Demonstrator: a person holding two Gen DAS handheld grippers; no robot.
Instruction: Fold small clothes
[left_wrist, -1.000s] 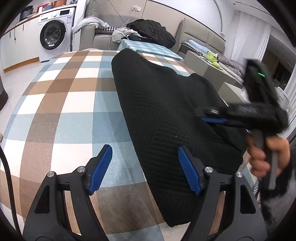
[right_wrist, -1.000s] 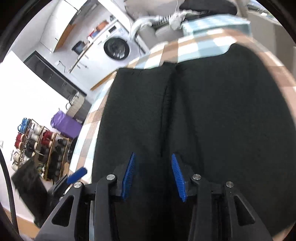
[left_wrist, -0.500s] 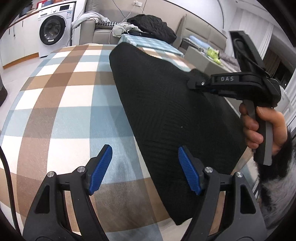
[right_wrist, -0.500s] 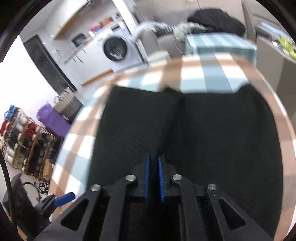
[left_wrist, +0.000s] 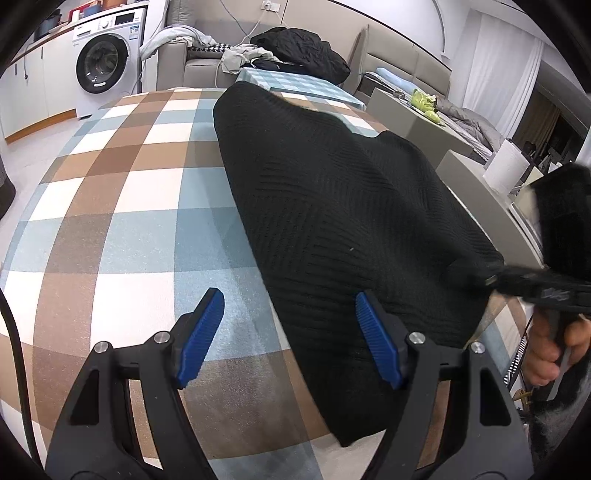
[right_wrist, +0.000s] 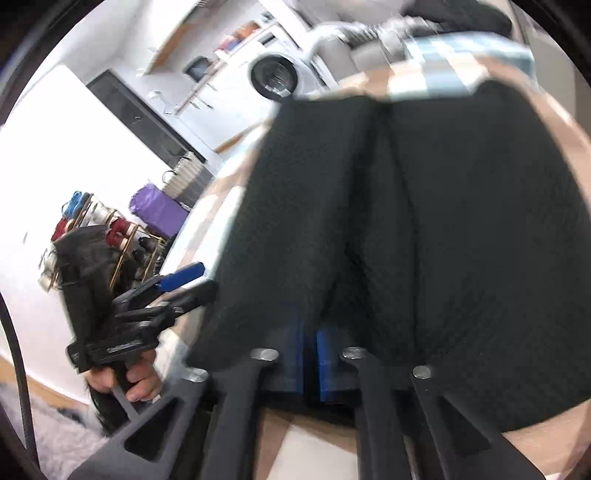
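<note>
Right wrist: right gripper (right_wrist: 309, 363) pinches black ribbed garment (right_wrist: 424, 229) — left gripper (left_wrist: 290, 332) gapes, empty.

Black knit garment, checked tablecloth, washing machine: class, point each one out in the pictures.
black knit garment (left_wrist: 332, 206), left wrist view, middle of its ribbed surface.
checked tablecloth (left_wrist: 122, 206), left wrist view, bare patch left of the garment.
washing machine (left_wrist: 101, 62), left wrist view, round door.
</note>
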